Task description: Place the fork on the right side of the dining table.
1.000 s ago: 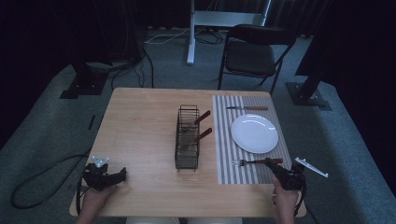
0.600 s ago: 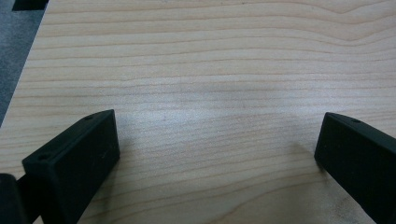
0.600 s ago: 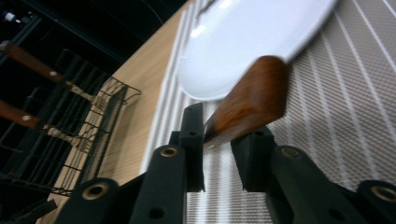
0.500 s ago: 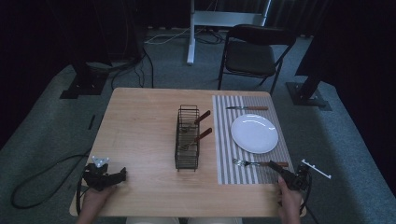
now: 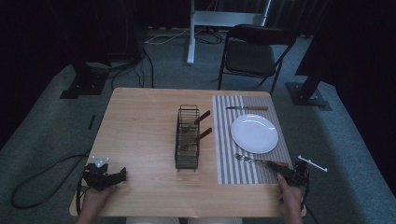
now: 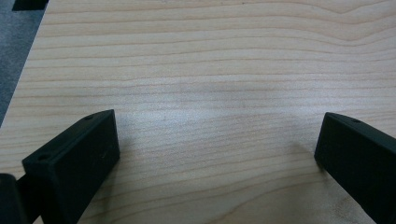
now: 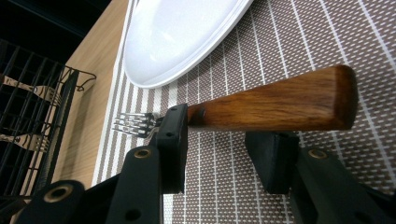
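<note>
A fork with a wooden handle (image 7: 275,100) lies flat on the striped placemat (image 7: 327,42), its tines (image 7: 133,123) pointing at the wire rack. In the high view the fork (image 5: 254,160) rests just below the white plate (image 5: 254,134). My right gripper (image 7: 222,140) stands open just behind the handle, one jaw at the fork's neck and the other under the handle; from above my right gripper (image 5: 284,169) is at the mat's front right corner. My left gripper (image 6: 217,135) is open over bare wood, and the high view puts my left gripper (image 5: 122,175) at the table's front left.
A black wire rack (image 5: 187,137) in the middle of the table holds two wooden-handled utensils. A knife (image 5: 247,108) lies on the mat behind the plate. A white strip (image 5: 312,163) sticks out past the table's right edge. A chair (image 5: 254,53) stands beyond the table.
My right gripper has drawn back a little toward the table's front right corner while the fork stays on the mat. The left gripper has not moved.
</note>
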`<control>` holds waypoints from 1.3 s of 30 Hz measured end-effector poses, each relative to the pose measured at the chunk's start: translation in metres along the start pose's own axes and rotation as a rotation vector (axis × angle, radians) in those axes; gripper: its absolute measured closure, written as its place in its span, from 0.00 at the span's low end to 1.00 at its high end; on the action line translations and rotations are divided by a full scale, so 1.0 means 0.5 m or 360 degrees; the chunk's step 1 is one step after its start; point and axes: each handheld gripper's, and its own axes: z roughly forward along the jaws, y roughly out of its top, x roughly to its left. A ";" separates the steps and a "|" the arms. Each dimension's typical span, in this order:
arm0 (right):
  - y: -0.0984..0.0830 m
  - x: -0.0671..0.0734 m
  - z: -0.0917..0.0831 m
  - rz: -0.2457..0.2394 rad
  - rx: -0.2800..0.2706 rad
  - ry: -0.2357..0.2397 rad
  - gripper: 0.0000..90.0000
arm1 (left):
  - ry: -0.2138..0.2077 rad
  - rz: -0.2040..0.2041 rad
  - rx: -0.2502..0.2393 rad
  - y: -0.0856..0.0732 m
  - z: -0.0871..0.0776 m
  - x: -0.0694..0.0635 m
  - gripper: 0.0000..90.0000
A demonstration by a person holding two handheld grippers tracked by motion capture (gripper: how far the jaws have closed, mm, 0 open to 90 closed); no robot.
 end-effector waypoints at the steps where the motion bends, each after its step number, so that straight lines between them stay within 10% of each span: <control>1: 0.002 0.002 0.000 -0.0013 0.0006 -0.0012 0.64 | 0.0000 0.0002 0.0001 0.000 0.000 0.000 0.00; 8: 0.011 0.010 -0.006 -0.0074 -0.0004 -0.0127 0.54 | 0.0000 0.0000 0.0000 0.000 0.000 0.000 0.00; 25: -0.027 0.060 -0.001 -0.0593 -0.0058 -0.0541 0.21 | 0.0002 -0.0001 0.0001 0.000 0.000 0.000 0.00; 39: -0.070 0.075 -0.008 -0.0794 -0.0141 -0.0670 0.15 | 0.0003 -0.0003 0.0000 0.000 0.000 0.000 0.00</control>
